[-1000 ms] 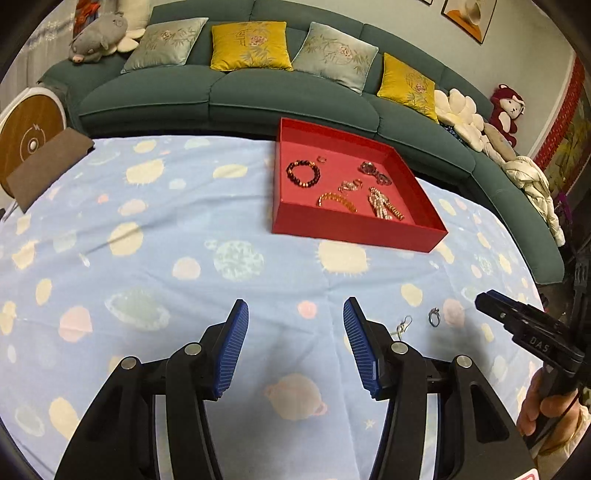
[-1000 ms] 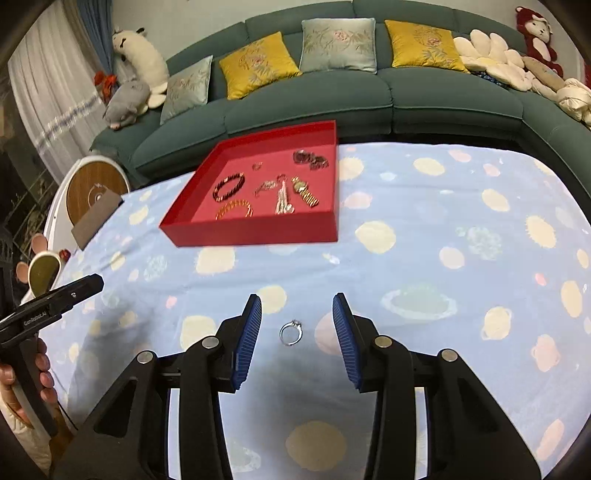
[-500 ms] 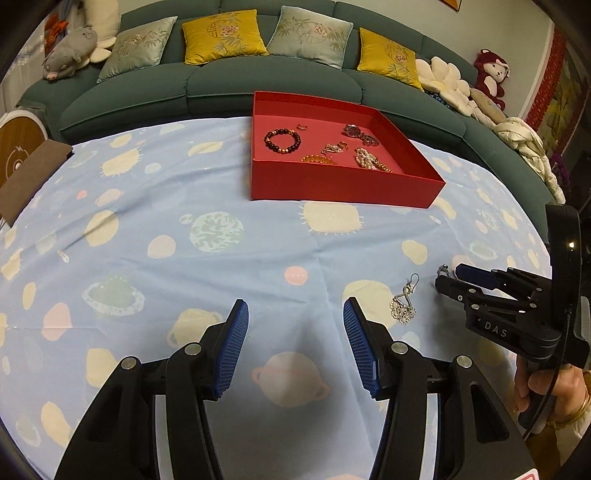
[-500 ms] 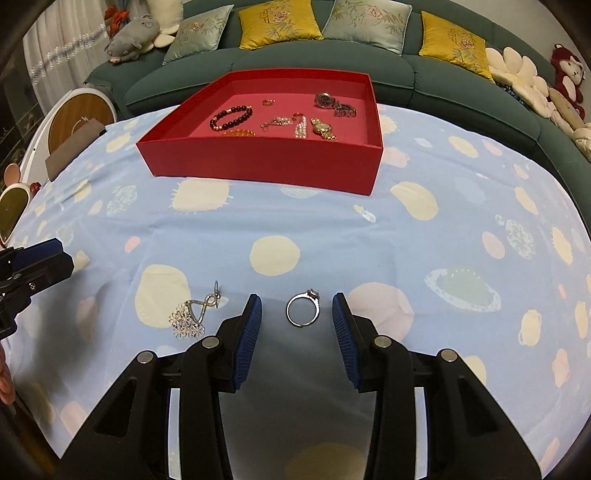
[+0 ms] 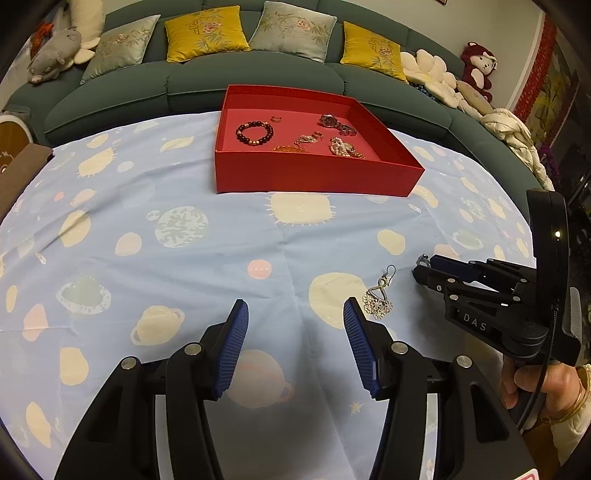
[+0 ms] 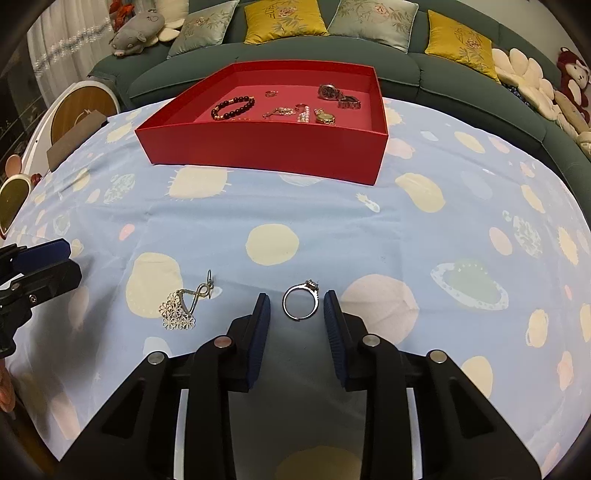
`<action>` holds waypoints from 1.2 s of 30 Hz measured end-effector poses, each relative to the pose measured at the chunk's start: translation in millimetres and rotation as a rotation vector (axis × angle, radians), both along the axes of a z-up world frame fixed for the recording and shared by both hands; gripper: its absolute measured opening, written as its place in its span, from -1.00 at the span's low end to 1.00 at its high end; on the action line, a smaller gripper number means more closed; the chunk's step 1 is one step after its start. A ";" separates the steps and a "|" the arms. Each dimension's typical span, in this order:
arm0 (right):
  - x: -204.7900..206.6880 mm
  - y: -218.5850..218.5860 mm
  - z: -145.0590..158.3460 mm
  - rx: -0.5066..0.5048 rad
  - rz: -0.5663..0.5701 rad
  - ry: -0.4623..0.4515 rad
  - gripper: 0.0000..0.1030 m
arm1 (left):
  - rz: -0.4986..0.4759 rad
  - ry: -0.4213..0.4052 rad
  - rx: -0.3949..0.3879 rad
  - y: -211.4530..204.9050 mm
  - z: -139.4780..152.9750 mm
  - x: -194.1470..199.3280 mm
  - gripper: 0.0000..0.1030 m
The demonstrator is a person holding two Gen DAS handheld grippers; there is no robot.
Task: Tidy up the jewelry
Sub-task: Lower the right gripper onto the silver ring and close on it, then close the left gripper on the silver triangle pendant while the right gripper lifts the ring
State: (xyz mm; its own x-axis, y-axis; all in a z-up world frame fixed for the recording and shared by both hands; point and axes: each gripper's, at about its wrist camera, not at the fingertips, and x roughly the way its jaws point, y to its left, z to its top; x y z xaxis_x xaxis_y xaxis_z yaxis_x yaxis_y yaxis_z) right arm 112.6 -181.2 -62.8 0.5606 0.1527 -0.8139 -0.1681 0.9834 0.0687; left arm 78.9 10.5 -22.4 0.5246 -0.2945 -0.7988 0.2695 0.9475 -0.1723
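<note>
Two claws over the counter, ring between one's pads.
Right claw (image 6: 297, 312) is closing around the ring (image 6: 300, 302), not yet pressing; left claw (image 5: 293, 334) gapes empty beside the earring (image 5: 378, 297).

Red tray (image 6: 266, 147); pale blue tablecloth (image 6: 332, 229), cream planet print; silver ring (image 6: 300, 302)

A dark green sofa (image 5: 258, 77) curves along the far side of the blue spotted tablecloth (image 5: 147, 229). On the sofa, two yellow cushions (image 5: 205, 33) sit among pale green cushions (image 5: 293, 26), a grey plush animal (image 5: 55, 51) lies at its left end, and a dark red plush monkey (image 5: 480, 70) sits at its right end beside white flower-shaped cushions (image 5: 428, 70). Left of the sofa stands a round wooden disc with a white rim (image 6: 83, 110).
</note>
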 end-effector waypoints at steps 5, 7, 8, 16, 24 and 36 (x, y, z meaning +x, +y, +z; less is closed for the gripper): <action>-0.1 -0.9 0.6 0.009 -0.001 0.002 -0.62 | -0.012 0.004 -0.004 -3.7 -1.0 -0.9 0.00; -0.9 -2.5 1.2 0.020 -0.004 0.005 -0.62 | -0.016 0.007 -0.010 -6.1 -1.0 -0.6 0.00; -1.7 -4.1 2.2 0.029 -0.007 0.006 -0.62 | -0.021 0.010 -0.017 -8.0 -0.9 -0.2 0.00; -17.0 -28.0 33.7 0.118 -0.042 -0.038 -0.62 | -0.082 0.026 -0.048 -46.7 -6.8 11.7 0.00; -27.3 -50.8 43.1 0.149 -0.079 -0.056 -0.62 | -0.145 0.014 -0.011 -86.6 -23.1 19.7 0.00; -29.2 -53.9 46.4 0.170 -0.077 -0.058 -0.62 | -0.136 -0.043 0.069 -90.2 -35.8 21.3 -0.89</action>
